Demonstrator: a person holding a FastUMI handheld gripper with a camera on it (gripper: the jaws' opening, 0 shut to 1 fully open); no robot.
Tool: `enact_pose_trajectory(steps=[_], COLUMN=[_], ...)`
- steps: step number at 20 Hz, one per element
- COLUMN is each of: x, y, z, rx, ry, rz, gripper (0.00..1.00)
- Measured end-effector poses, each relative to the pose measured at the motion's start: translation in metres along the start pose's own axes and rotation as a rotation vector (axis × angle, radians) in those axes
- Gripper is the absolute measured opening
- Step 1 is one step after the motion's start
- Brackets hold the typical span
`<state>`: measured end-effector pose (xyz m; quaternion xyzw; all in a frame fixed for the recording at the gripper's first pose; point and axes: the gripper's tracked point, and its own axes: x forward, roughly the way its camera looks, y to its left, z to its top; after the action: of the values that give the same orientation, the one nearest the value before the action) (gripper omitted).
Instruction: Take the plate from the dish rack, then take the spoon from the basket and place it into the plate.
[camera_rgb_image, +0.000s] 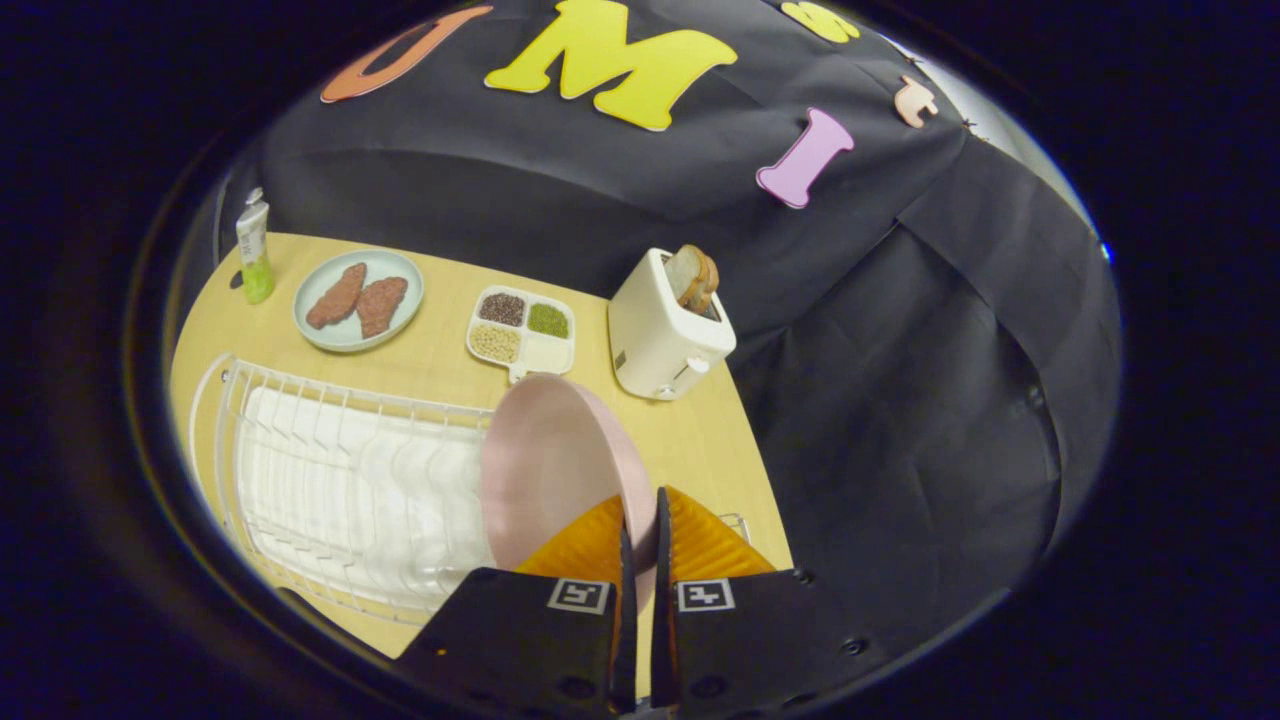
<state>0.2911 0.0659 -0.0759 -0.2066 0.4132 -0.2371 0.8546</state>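
Note:
A pale pink plate (545, 465) stands on edge at the near end of the white wire dish rack (340, 480). My gripper (640, 520) is shut on the plate's rim, one finger on each side of it. The plate leans toward the rack's empty slots, and its lower part is hidden behind my fingers (585, 545). The rack rests on a light wooden table (700, 440).
Beyond the rack lie a light blue plate (358, 299) with two pieces of meat, a four-part white dish (521, 332) of beans and grains, and a white toaster (665, 325) holding bread. A green and white tube (254, 248) stands at the far corner.

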Motion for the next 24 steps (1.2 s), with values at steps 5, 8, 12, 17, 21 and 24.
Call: enact_pose_trajectory(steps=[5, 8, 12, 17, 21, 24], x=[-0.024, -0.044, -0.077, -0.096, -0.08, -0.059], y=[0.002, -0.002, 0.007, 0.024, 0.044, 0.054], z=[-0.013, -0.031, -0.076, -0.141, -0.198, -0.236], rx=[0.007, 0.013, 0.048, 0.049, 0.046, 0.079], ry=[0.012, 0.01, 0.041, 0.051, 0.08, 0.133], rz=[0.129, 0.221, 0.423, 0.599, 0.648, 0.666], gripper=[0.11, 0.11, 0.11, 0.11, 0.11, 0.11])
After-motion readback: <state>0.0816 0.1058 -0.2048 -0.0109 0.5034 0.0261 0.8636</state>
